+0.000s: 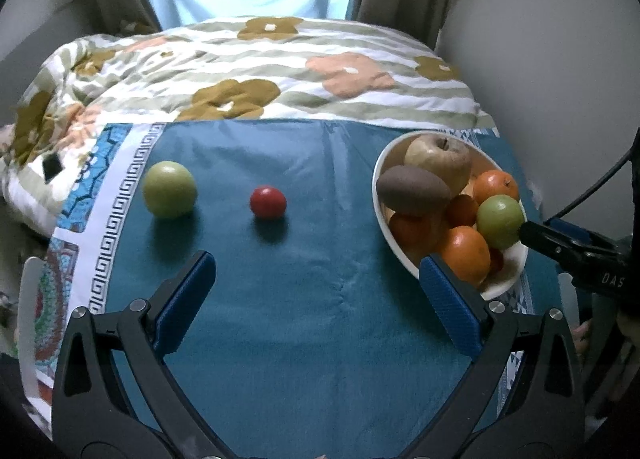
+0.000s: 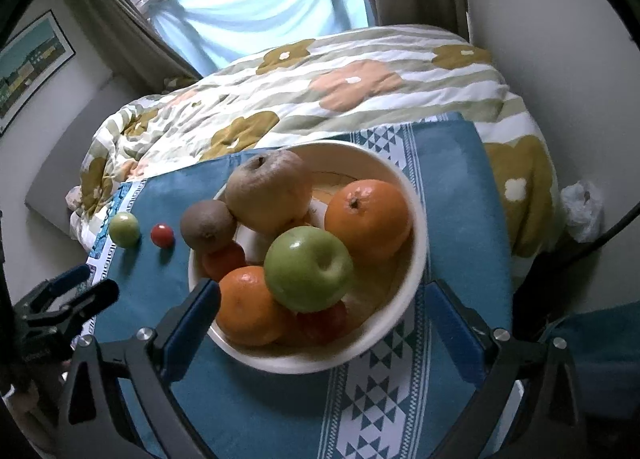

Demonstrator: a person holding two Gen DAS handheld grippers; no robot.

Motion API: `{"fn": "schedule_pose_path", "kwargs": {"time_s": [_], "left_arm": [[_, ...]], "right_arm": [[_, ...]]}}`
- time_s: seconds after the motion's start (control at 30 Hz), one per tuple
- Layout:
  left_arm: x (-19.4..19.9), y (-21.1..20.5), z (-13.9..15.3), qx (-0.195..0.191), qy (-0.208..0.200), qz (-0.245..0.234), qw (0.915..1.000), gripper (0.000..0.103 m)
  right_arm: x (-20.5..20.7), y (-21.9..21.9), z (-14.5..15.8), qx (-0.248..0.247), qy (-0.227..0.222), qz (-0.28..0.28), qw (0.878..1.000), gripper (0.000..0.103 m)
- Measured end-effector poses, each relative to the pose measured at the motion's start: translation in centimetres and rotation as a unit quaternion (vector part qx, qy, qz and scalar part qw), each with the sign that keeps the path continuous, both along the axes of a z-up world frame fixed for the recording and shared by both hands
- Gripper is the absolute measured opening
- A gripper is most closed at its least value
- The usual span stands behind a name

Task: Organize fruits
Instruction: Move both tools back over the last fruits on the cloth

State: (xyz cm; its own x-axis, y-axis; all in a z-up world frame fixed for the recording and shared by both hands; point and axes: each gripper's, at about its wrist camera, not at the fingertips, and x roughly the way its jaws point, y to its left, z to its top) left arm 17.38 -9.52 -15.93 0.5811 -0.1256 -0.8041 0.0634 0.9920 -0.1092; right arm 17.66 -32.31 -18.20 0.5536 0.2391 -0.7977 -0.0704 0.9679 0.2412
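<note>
We are holding the left gripper [image 1: 316, 283] wide open and empty over the teal cloth [image 1: 304, 323]; the green apple [image 1: 170, 189] and small red fruit [image 1: 268, 201] are lying loose ahead of its jaws, near the cloth's left border. Our right gripper [image 2: 324, 311], also spread wide and gripping nothing, is hanging over the near rim of the white bowl [image 2: 416, 219] heaped with fruit at the cloth's right edge.
</note>
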Motion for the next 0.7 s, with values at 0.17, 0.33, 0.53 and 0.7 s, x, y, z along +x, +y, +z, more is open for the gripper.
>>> {"fn": "schedule_pose_path", "kwargs": {"time_s": [0.17, 0.33, 0.53, 0.7], "left_arm": [[-1.1, 0.7, 1.9, 0.002, -0.019, 0.009, 0.9998, 0.103], [-2.4, 2.1, 4.0, 0.009, -0.037, 0.025, 0.9989, 0.103], [-4.1, 4.7, 5.7, 0.021, -0.05, 0.058, 0.9968, 0.103], [-4.7, 7.0, 6.8, 0.032, -0.054, 0.067, 0.9958, 0.103]], "right_arm": [[-0.3, -0.1, 1.5, 0.014, -0.003, 0.009, 1.0, 0.102], [-1.1, 0.8, 3.5, 0.009, -0.007, 0.033, 0.999, 0.102], [-2.0, 2.7, 5.0, -0.01, -0.02, 0.063, 0.998, 0.102], [-2.4, 4.7, 6.4, -0.024, -0.031, 0.073, 0.997, 0.102]]}}
